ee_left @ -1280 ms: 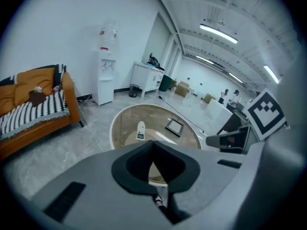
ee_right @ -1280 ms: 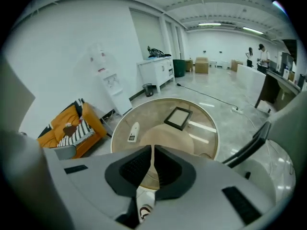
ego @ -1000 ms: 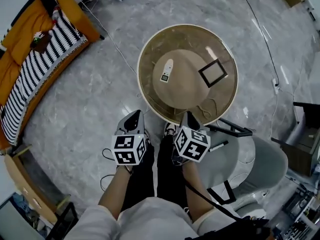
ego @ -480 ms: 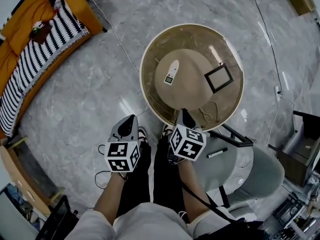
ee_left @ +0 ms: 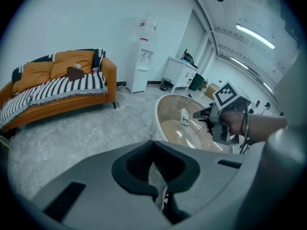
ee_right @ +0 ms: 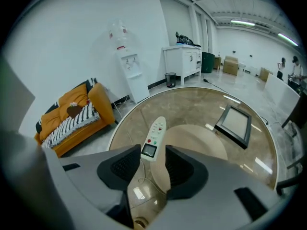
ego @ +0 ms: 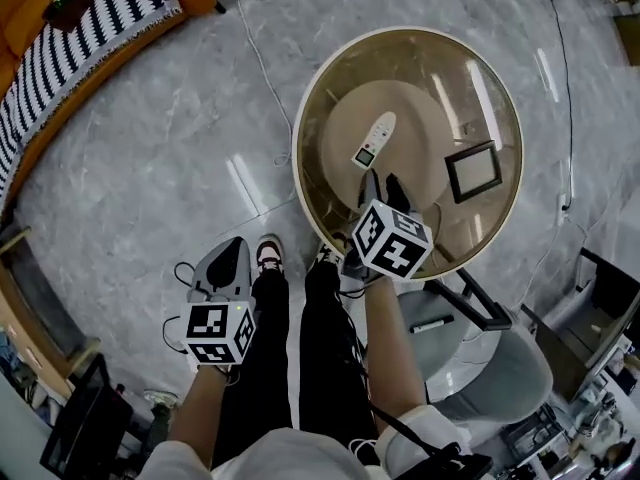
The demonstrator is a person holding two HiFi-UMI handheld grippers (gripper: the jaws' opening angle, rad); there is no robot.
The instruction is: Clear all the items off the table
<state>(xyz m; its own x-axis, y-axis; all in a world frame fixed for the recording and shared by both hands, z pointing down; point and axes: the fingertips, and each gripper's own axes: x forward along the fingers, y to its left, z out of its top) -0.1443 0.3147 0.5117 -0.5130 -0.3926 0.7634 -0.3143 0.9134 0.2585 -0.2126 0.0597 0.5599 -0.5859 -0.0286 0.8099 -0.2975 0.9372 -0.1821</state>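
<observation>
A white remote (ego: 374, 141) lies on the round brown glass table (ego: 300, 158), with a black-framed picture (ego: 473, 171) to its right. My right gripper (ego: 385, 190) reaches over the table's near edge, pointing at the remote. Its jaws are opening. In the right gripper view the remote's (ee_right: 154, 138) near end shows between the tips of the right gripper (ee_right: 154, 169), and no pad presses on it. The framed picture (ee_right: 235, 123) sits further right. My left gripper (ego: 228, 258) hangs low over the floor by the person's left leg, shut and empty (ee_left: 153, 147).
An orange sofa (ego: 60, 28) with a striped blanket stands at the far left. A grey chair (ego: 490, 338) with a black pen (ego: 432, 322) on it is behind the right arm. A water dispenser (ee_right: 127, 66) and a white cabinet (ee_right: 184, 59) line the wall.
My right gripper has moved forward over the table's edge towards the remote and its jaws have parted. The left gripper has dropped back and to the left.
</observation>
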